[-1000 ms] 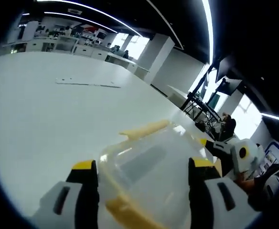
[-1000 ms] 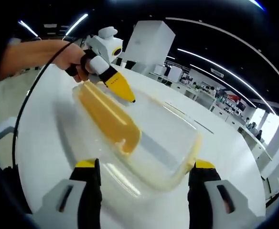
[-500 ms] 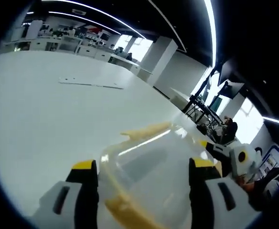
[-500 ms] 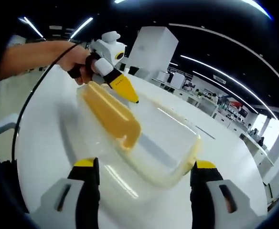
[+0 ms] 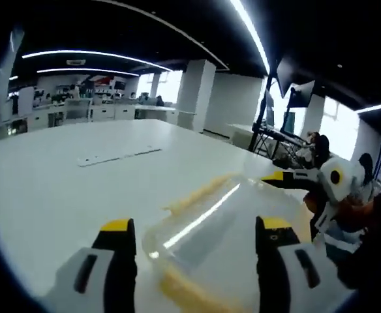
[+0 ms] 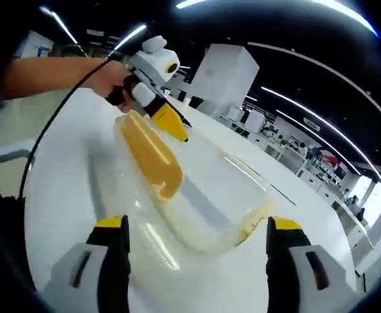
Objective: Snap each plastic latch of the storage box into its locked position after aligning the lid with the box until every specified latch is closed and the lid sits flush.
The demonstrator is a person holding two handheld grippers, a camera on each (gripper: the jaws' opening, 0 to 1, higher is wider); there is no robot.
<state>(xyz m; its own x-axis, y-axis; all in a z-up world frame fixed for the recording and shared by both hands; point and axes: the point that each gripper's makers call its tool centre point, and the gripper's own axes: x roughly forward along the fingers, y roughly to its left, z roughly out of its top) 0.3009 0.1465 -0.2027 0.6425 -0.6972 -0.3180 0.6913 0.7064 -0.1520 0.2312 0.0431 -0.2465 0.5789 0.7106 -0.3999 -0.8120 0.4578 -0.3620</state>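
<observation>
Closing the yellow latches on the clear storage box (image 6: 197, 195)

Box lies mid-table (image 5: 47, 195); left gripper (image 5: 194, 261) and right gripper (image 6: 197, 261) gape wide, holding nothing; press the long latch (image 6: 150, 156) squarely down against the lid until it seats

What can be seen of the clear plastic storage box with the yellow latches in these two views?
The clear plastic storage box is a rounded-corner rectangle with a see-through lid, resting flat on the white table. A long yellow latch runs along one side, and a paler yellow latch sits at an end. In the left gripper view the box lies between the jaws. The left hand-held gripper hovers at the long latch; contact is unclear.
</observation>
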